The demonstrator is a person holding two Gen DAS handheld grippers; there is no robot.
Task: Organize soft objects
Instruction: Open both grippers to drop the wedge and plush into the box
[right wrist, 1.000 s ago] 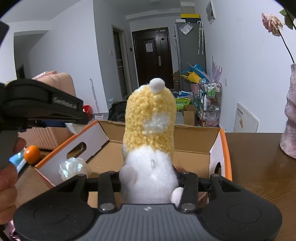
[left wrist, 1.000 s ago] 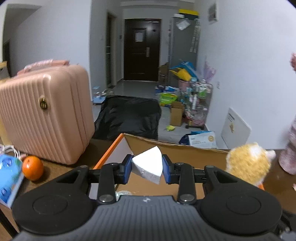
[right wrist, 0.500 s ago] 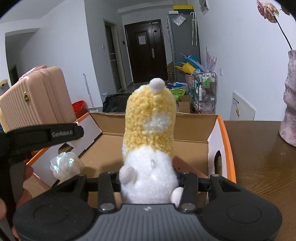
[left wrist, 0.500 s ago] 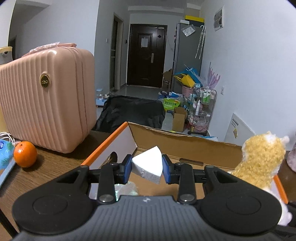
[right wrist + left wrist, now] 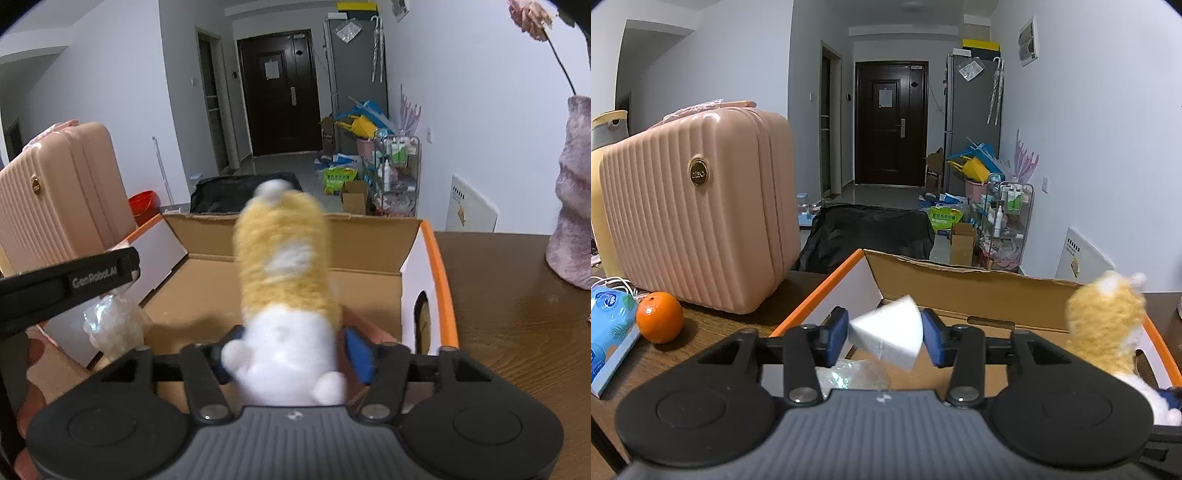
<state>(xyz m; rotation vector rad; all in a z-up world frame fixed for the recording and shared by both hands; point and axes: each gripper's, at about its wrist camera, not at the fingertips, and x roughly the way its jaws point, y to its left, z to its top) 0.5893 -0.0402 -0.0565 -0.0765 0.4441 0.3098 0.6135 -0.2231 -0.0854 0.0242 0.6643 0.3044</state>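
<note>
Left gripper (image 5: 885, 333) opening, blue pads drawn clear of white foam wedge (image 5: 888, 335), wedge blurred between them above cardboard box (image 5: 960, 295). Right gripper (image 5: 291, 353) opening too, pads parted beside yellow-and-white plush toy (image 5: 286, 288), toy blurred over box's near right. Crumpled plastic wrap (image 5: 112, 325) inside box, left corner.

White walls, dark door (image 5: 891, 123) at hallway end, grey fridge (image 5: 973, 118) right, cluttered rack (image 5: 1008, 221), wooden table (image 5: 517, 295).
</note>
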